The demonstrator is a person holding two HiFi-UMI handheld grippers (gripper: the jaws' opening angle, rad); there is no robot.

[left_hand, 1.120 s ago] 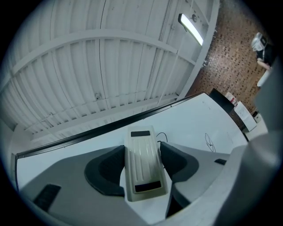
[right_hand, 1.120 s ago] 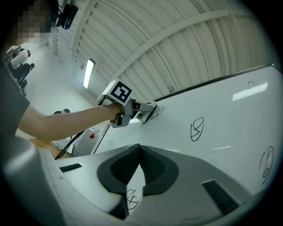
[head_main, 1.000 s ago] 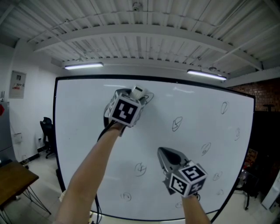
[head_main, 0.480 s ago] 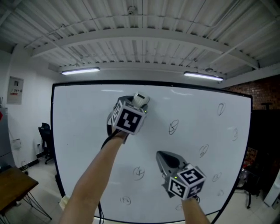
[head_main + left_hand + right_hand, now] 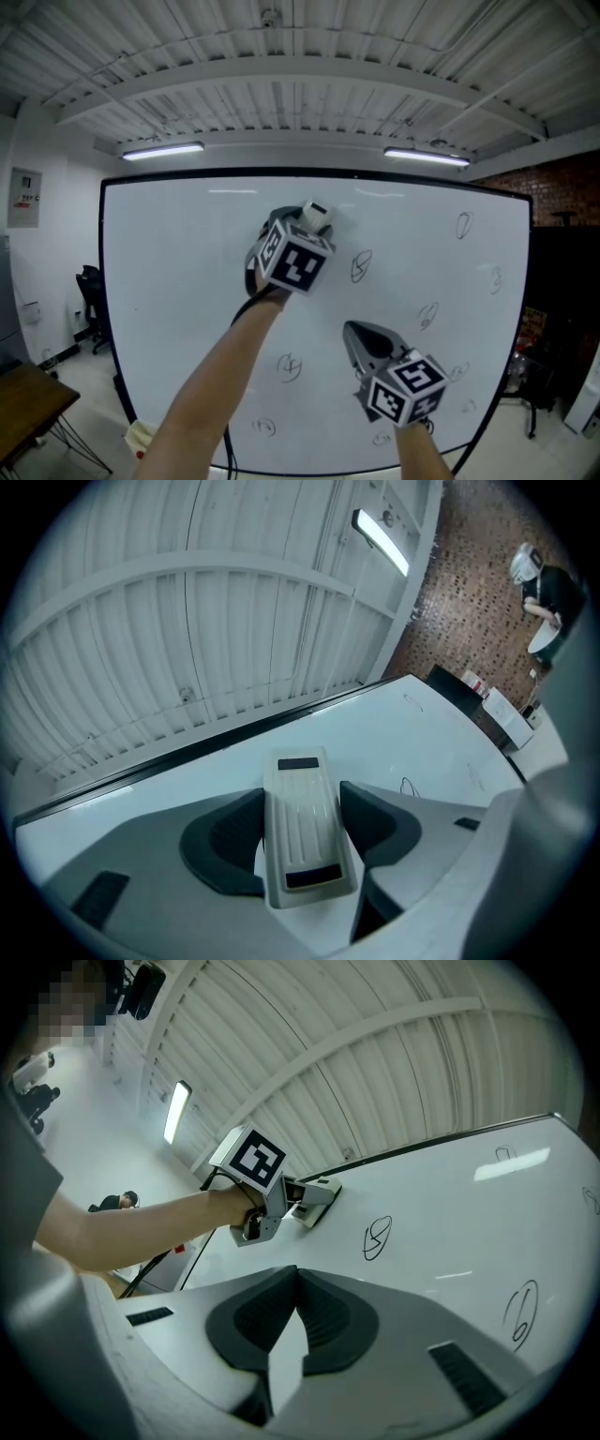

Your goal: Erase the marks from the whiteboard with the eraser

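- The whiteboard (image 5: 169,281) stands upright ahead of both grippers and fills most of the head view. Its left part is bare, and pen marks dot its middle and right.
- Two light strips (image 5: 161,150) hang on the ceiling above the board, well above both grippers.
- A bare forearm (image 5: 216,375) reaches up from the lower left to the left gripper.
- The left gripper (image 5: 300,841) is at the board's upper middle, its jaws clamped on the eraser from both sides. Its marker cube (image 5: 298,262) faces the head camera.
- The right gripper (image 5: 296,1312) is below and to the right of the left one and points at the board. Its jaws are pressed together at the tips with nothing between them.
- The eraser (image 5: 298,803) is a pale ribbed block with a dark strip at each end. It sits lengthwise between the left gripper's jaws and sticks out past their tips. In the right gripper view it lies against the board.
- The nearest mark (image 5: 360,266) is a small loop with strokes across it. It is just right of the eraser, not touching it, and above the right gripper.
- One mark (image 5: 427,314) lies right of the right gripper's tip, and another (image 5: 292,366) lies left of it, below the left gripper.
- A further mark (image 5: 463,225) sits far to the upper right, and one (image 5: 264,427) sits low, near the board's bottom edge.
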